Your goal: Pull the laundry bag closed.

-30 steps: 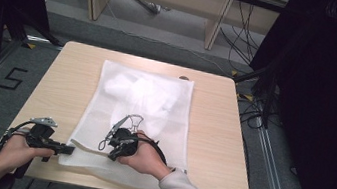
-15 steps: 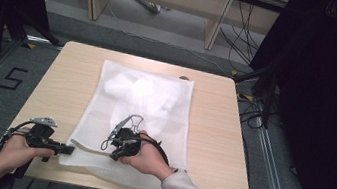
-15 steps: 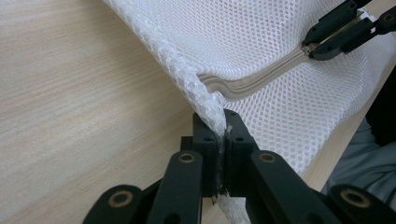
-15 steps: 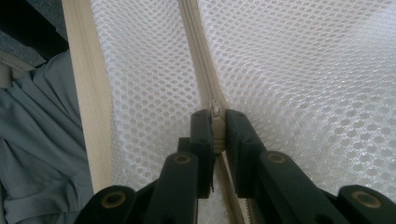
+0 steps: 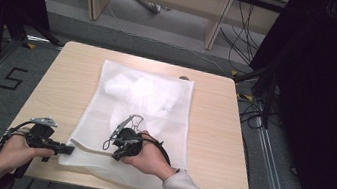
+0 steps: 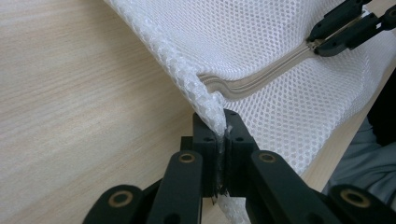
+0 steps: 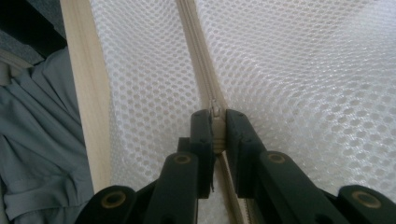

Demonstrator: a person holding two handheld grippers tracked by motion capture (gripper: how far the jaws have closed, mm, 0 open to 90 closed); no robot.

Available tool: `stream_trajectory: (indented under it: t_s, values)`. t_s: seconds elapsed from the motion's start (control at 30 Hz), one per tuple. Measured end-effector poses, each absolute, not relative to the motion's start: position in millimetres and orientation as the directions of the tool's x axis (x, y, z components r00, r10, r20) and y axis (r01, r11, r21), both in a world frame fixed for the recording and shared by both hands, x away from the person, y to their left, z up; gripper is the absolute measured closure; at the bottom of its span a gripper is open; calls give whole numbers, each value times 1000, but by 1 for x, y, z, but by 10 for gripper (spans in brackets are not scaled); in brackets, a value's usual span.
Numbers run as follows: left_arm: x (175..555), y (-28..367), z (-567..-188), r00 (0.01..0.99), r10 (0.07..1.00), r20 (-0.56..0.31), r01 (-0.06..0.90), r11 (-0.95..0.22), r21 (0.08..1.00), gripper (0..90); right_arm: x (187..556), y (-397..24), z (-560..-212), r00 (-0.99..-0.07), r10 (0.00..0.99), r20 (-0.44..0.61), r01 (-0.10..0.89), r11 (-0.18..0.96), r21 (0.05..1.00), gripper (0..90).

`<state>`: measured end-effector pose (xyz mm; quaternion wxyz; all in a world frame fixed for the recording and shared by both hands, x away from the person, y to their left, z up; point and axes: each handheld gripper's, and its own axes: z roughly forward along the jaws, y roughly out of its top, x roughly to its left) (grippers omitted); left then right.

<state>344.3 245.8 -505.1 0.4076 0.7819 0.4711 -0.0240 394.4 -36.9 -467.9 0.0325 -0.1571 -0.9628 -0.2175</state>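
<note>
We have the flat white mesh laundry bag (image 5: 143, 116) on the pale wooden surface (image 5: 211, 131), our left tongs (image 6: 219, 140) clenched on its corner, right tongs (image 7: 215, 133) clenched on the beige zipper (image 7: 198, 60)'s slider; most zipping seems left.

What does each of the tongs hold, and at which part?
Both hold the white mesh bag. The left tongs pinch its corner edge; the right tongs pinch its zipper, apparently at the slider.
</note>
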Motion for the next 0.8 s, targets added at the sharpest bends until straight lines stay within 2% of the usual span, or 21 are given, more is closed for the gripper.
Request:
stream_trajectory:
  t_s: [0.8]
  values:
    - [345, 247, -506, 552, 718, -424, 759, -221, 613, 853, 396, -47, -467, -951, 291, 106, 309, 857, 412, 824]
